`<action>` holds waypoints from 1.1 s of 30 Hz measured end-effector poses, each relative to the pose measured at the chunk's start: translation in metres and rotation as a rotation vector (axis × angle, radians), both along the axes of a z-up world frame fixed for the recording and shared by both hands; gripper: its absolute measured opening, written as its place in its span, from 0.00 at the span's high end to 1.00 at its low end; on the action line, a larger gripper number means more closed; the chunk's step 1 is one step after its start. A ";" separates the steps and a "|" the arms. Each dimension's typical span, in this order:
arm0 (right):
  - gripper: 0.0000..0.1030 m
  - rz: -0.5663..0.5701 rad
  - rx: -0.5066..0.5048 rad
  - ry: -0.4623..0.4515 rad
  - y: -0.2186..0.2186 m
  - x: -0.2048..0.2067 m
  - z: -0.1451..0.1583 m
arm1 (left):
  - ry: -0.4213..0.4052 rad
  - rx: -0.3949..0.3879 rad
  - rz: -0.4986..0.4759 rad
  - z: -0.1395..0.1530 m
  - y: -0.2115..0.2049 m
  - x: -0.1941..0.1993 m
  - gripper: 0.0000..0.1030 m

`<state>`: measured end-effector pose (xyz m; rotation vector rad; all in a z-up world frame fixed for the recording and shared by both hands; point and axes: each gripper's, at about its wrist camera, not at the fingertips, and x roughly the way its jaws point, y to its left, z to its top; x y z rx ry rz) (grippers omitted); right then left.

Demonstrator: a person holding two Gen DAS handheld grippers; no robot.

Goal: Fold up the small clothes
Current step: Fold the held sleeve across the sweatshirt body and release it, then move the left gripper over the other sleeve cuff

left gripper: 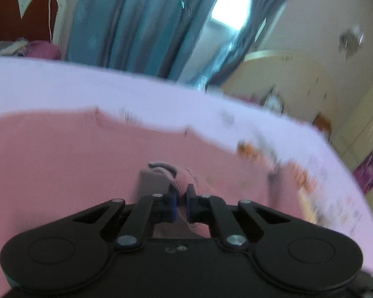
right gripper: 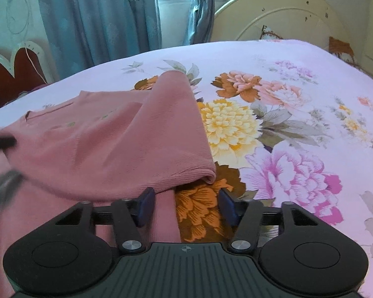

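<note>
Two views | left hand-held gripper [left gripper: 181,200] clamped on pink garment [left gripper: 62,164] | right hand-held gripper [right gripper: 184,207] apart, floral sheet [right gripper: 298,129] visible

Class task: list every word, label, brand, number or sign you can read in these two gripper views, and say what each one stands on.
No readable text in either view.
Headboard: small dark marks near its top edge, too small to read.
Right gripper: a small crosshair sign on its body, no letters.
Left gripper: a faint embossed mark on its body, unreadable.
Pink garment: tiny green specks, too blurred.
</note>
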<state>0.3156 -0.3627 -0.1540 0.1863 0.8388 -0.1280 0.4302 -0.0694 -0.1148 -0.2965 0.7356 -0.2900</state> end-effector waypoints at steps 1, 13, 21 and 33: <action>0.46 0.000 -0.001 0.001 0.000 0.004 -0.002 | -0.030 -0.002 0.013 0.010 0.006 0.000 0.94; 0.92 -0.004 0.010 -0.021 0.007 0.036 -0.011 | -0.040 0.152 0.164 -0.016 0.050 -0.015 0.94; 0.91 0.033 0.028 0.009 -0.002 0.015 -0.001 | 0.045 0.284 0.164 -0.042 0.053 -0.015 0.75; 0.45 0.031 0.087 -0.066 -0.017 0.077 0.016 | -0.018 0.261 0.107 -0.024 0.030 0.001 0.60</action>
